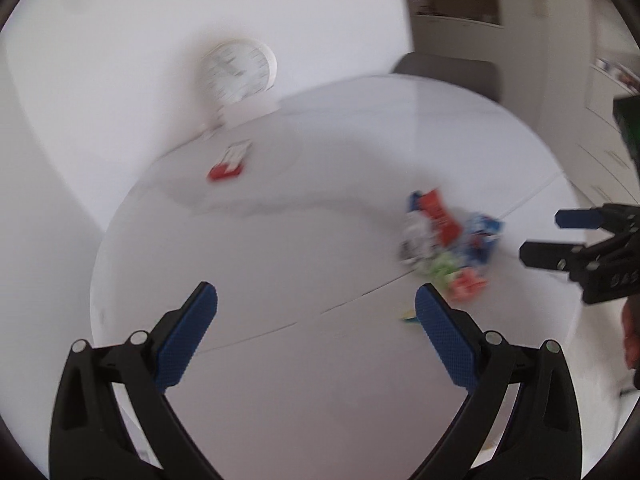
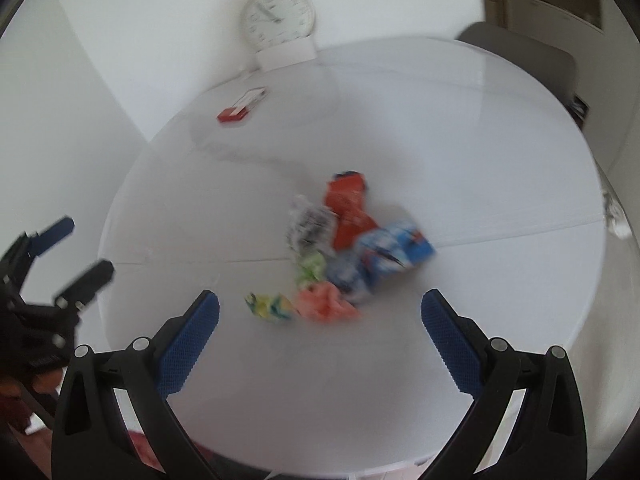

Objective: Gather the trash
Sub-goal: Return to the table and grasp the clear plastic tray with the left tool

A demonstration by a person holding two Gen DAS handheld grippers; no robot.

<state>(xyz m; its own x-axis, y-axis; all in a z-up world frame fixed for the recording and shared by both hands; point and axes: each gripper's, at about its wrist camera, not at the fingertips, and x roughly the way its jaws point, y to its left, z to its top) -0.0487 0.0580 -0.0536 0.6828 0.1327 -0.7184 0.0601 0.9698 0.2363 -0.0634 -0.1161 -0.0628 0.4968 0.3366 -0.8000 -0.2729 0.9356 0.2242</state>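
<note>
Both frames motion-blurred; left gripper [image 1: 316,304] spread wide, nothing between its blue pads, hovering over the round white table [image 1: 280,380]; right gripper [image 2: 320,308] likewise spread and empty, above the table's near edge; pile of crumpled wrappers [image 2: 344,252] lies mid-table, just ahead of the right gripper's tips, untouched; red wrapper [image 2: 348,212] at the pile's far side, blue one [image 2: 396,248] to its right, yellow-green scrap [image 2: 272,307] nearest; red-and-white box [image 2: 243,105] well apart near the far edge; white clock [image 2: 278,16] against the wall.
</note>
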